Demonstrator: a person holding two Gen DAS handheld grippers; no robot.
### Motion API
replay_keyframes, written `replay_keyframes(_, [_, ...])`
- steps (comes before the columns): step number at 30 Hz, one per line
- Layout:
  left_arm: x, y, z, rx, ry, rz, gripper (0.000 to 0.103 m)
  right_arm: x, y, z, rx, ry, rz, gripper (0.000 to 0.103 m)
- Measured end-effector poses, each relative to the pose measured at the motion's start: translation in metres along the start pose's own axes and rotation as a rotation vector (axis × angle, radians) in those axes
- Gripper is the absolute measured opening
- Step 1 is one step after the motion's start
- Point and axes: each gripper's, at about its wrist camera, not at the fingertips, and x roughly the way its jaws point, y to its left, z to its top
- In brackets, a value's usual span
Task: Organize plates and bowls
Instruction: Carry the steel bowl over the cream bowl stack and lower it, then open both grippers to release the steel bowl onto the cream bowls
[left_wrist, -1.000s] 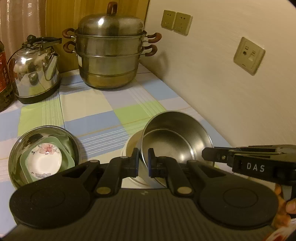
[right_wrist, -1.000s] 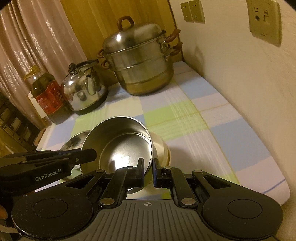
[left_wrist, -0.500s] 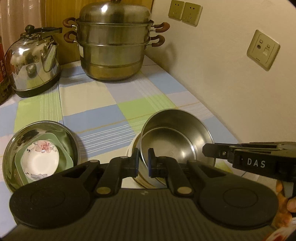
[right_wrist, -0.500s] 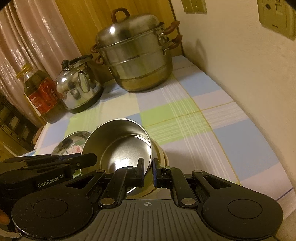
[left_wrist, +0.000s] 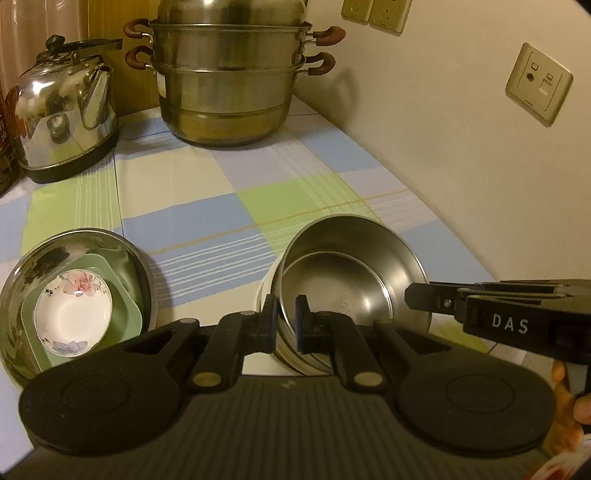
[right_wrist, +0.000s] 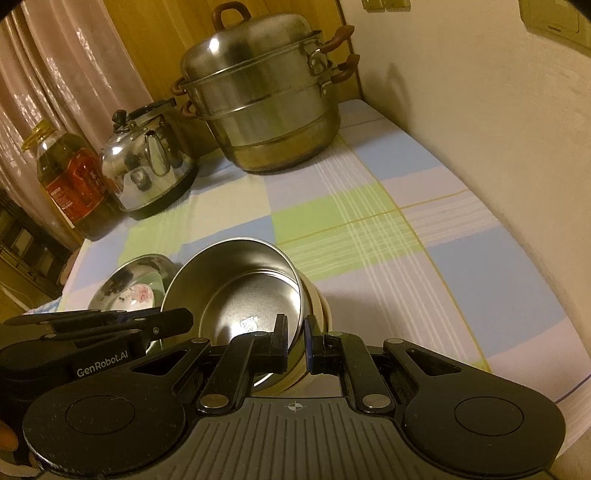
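— Steel bowl (left_wrist: 354, 280) first: it sits tilted in the cream bowl (right_wrist: 317, 302) on the checked cloth (left_wrist: 207, 184), its rim pinched by the left gripper (left_wrist: 284, 321) and the right gripper (right_wrist: 295, 341), each clamped on the wall.
— Risk?
— Uneven lowering may jam it crooked, or tip the cream bowl.
— And smaller?
— A slipping rim could knock the wide steel basin (left_wrist: 22, 280) holding the flowered dish (left_wrist: 72, 308).
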Motion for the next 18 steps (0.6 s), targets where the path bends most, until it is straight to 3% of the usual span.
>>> replay_keyframes(18, [-0.0021,0.0027,-0.0019,-0.026,-0.001,0.01,0.011,0.0022,-0.0017,-0.0025,0.009,0.007,0.007,0.01])
